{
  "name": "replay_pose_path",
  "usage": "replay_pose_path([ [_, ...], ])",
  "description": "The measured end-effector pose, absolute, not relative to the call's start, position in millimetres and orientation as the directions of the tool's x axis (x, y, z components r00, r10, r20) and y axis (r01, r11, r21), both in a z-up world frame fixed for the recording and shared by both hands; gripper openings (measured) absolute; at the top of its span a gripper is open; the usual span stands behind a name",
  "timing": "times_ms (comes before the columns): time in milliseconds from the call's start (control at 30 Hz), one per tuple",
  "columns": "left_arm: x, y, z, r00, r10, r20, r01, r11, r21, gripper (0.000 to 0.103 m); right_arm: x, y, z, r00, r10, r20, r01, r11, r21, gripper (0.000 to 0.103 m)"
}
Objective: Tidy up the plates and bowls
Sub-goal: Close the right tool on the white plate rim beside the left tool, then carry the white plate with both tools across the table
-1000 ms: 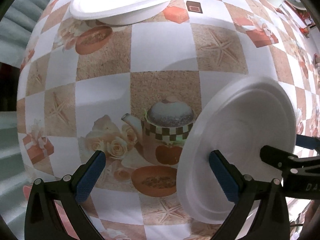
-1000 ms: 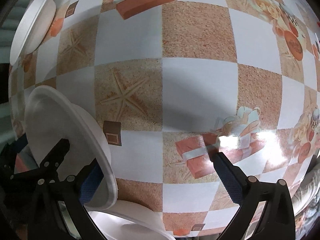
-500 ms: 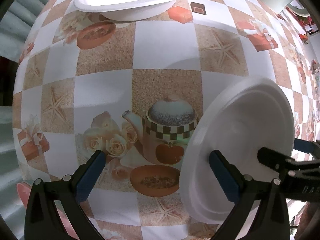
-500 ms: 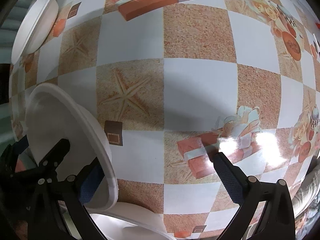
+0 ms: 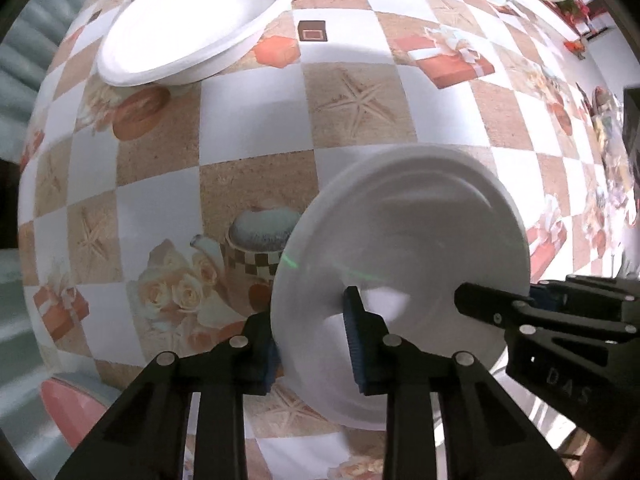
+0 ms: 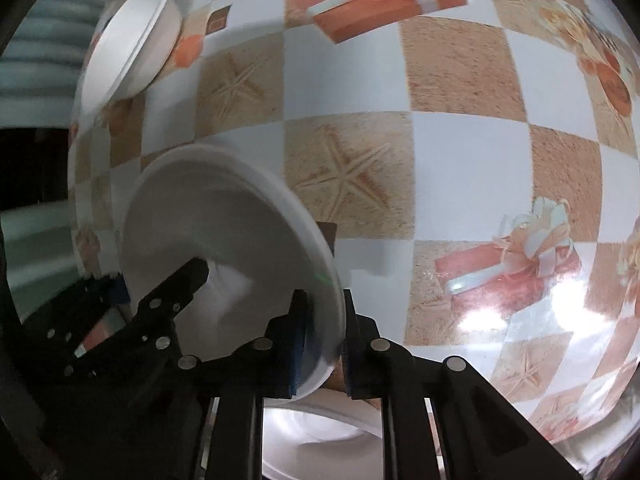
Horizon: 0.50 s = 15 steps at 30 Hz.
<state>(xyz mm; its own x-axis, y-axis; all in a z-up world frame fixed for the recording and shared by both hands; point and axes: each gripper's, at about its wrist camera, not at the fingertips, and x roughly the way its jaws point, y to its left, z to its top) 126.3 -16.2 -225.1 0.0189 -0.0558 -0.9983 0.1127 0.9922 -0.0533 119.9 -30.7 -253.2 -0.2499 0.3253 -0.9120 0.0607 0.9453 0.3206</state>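
Between both tools [image 5: 312, 344]: white round plate [image 5: 404, 240], tilted on edge.

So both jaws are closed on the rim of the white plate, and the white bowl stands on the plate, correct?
Not quite. Both grippers grip the white plate, but the white bowl stands apart from it on the tablecloth, farther back. The left wrist view shows this.

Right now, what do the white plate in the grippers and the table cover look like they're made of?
The white plate: probably moulded paper pulp or foam, matte, with a thick soft rim and pressed rings and no glaze shine, as on the bowl behind it. The table cover: likely vinyl or oilcloth, glossy, since it throws bright glare and the checks, starfish and gift boxes are printed flat.
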Motion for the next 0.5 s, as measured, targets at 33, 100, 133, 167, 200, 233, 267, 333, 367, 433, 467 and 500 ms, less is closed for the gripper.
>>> replay_pose_path([
  [33,128,-15,-221,0.027,-0.067,-0.997,0.107,0.992,-0.064,0.025,119,-33,-253,-0.246,0.329,-0.912,0.064,0.944,0.323,0.016],
  [100,131,-16,-213,0.044,-0.071,-0.996,0.121,0.991,-0.066,0.024,120,-38,-247,-0.235,0.342,-0.910,0.073,0.939,0.335,0.016],
  [133,132,-18,-209,0.054,-0.066,-0.996,0.132,0.989,-0.059,0.024,120,-39,-243,-0.229,0.344,-0.911,0.075,0.939,0.336,0.016],
  [167,133,-20,-205,0.066,-0.059,-0.996,0.144,0.988,-0.049,0.024,121,-40,-238,-0.221,0.342,-0.913,0.076,0.940,0.333,0.016],
  [200,134,-21,-201,0.075,-0.053,-0.996,0.150,0.988,-0.042,0.024,122,-40,-236,-0.217,0.342,-0.914,0.079,0.940,0.332,0.016],
  [233,134,-22,-197,0.083,-0.051,-0.995,0.152,0.988,-0.038,0.024,124,-41,-233,-0.209,0.342,-0.916,0.084,0.940,0.332,0.016],
  [267,136,-25,-191,0.091,-0.050,-0.995,0.152,0.988,-0.036,0.024,129,-44,-237,-0.205,0.344,-0.917,0.087,0.939,0.333,0.016],
  [333,138,-24,-181,0.105,-0.049,-0.993,0.158,0.987,-0.032,0.024,129,-46,-229,-0.189,0.343,-0.920,0.084,0.939,0.333,0.016],
  [367,139,-24,-176,0.114,-0.048,-0.992,0.163,0.986,-0.029,0.024,128,-51,-223,-0.182,0.344,-0.921,0.080,0.939,0.335,0.016],
  [433,141,-28,-167,0.127,-0.046,-0.991,0.172,0.985,-0.024,0.024,124,-56,-212,-0.170,0.345,-0.923,0.077,0.938,0.337,0.016],
  [467,141,-29,-162,0.133,-0.047,-0.990,0.175,0.984,-0.023,0.024,123,-58,-207,-0.163,0.346,-0.924,0.077,0.938,0.337,0.016],
  [500,141,-32,-158,0.139,-0.047,-0.989,0.176,0.984,-0.022,0.024,122,-59,-202,-0.156,0.346,-0.925,0.078,0.938,0.338,0.016],
])
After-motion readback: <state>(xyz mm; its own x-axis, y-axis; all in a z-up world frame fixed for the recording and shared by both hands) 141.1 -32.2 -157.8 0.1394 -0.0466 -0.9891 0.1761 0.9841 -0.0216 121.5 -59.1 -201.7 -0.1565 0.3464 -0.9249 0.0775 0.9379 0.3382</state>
